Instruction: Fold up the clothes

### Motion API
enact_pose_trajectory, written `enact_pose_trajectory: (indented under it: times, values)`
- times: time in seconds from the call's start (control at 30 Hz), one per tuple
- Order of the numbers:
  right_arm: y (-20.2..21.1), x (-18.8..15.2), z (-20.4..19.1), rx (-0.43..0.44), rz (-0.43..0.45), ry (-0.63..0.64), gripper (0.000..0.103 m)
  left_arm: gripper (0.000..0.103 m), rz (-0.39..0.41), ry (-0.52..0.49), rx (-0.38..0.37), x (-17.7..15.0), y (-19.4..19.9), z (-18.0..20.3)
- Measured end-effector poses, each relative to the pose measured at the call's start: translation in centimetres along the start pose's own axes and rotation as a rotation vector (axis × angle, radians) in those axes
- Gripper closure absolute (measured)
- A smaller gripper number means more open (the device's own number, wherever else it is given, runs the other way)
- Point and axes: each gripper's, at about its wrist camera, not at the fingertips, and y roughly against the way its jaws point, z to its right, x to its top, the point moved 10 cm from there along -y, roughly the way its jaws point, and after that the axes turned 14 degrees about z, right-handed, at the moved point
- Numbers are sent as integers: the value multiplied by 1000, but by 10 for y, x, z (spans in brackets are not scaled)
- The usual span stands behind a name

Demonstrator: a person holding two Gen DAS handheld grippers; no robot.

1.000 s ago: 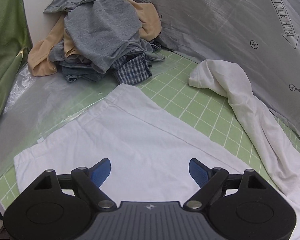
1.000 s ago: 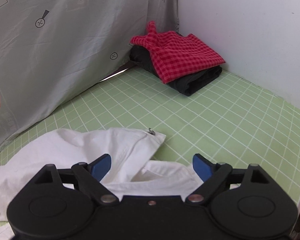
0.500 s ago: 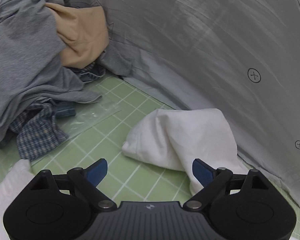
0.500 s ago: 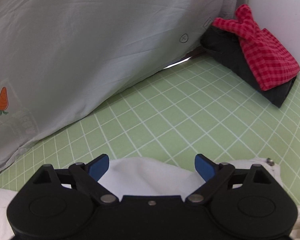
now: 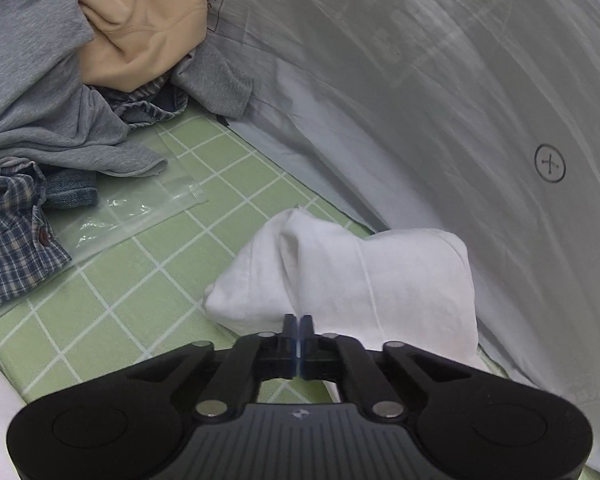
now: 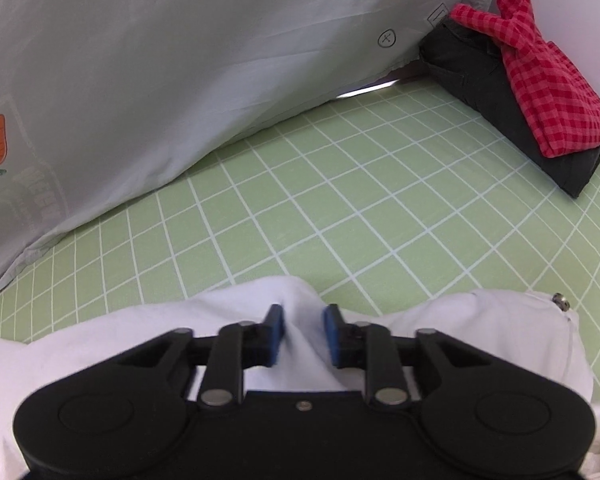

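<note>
Left wrist view: my left gripper [image 5: 299, 322] is clenched, its blue pads together on a fold at the near edge of the white cotton garment [image 5: 364, 276], which lies bunched on the green gridded mat [image 5: 112, 304] against the grey printed sheet [image 5: 440, 92] at the right. Only this view shows the unfolded heap at the far left: one grey jersey top [image 5: 40, 92], one tan garment [image 5: 140, 24], one blue plaid shirt [image 5: 12, 236] and some denim [image 5: 70, 194], with one clear plastic bag [image 5: 132, 216] flat beside it.

Right wrist view: my right gripper [image 6: 302, 330] pinches a raised ridge of the same white cloth [image 6: 140, 332] between its two blue pads (a metal button [image 6: 561, 302] shows at the far right edge). Only here appears the folded stack in the far right corner: one red checked cloth [image 6: 548, 92] on one black garment [image 6: 476, 76]. The grey sheet [image 6: 180, 60] closes off the left side.
</note>
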Motion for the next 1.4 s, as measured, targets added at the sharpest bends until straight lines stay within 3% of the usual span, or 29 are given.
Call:
enact_pose_trajectory:
  times: [0.23, 0.43, 0.5, 0.53, 0.6, 0.67, 0.73, 0.83, 1.03, 1.2, 1.27, 1.3, 1.33, 1.4]
  values:
    - [71, 42, 22, 12, 208, 31, 101, 103, 160, -55, -39, 39, 84, -12]
    - [165, 64, 70, -17, 373, -21, 101, 103, 142, -86, -55, 25, 128, -30]
    - [180, 50, 93, -80, 378, 16, 101, 95, 118, -79, -45, 10, 133, -35]
    - [177, 39, 103, -105, 346, 19, 101, 85, 102, -75, -51, 4, 133, -34]
    - [171, 16, 124, -152, 280, 24, 101, 74, 68, -75, -64, -10, 132, -31]
    - [165, 3, 138, -156, 230, -37, 101, 66, 54, -109, -81, -16, 127, -19]
    - [159, -9, 149, -157, 188, -102, 101, 51, 46, -150, -99, -21, 121, -4]
    - [151, -12, 149, -177, 171, -104, 100, 35, 55, -204, -130, -18, 107, 20]
    - [131, -9, 140, -226, 152, -35, 100, 25, 34, -340, -155, -16, 50, 66]
    - [114, -8, 139, -260, 123, -25, 100, 27, 0, -369, -144, -24, 8, 77]
    - [109, -7, 138, -269, 120, -21, 100, 46, 7, -352, -136, -24, 4, 76]
    - [108, -6, 138, -272, 121, -18, 100, 72, 9, -342, -130, -23, 3, 73]
    - [108, -4, 137, -274, 130, -14, 100, 88, -8, -324, -133, -23, 2, 70]
    - [111, -1, 135, -276, 155, -14, 100, 91, -31, -276, -157, -24, 4, 64]
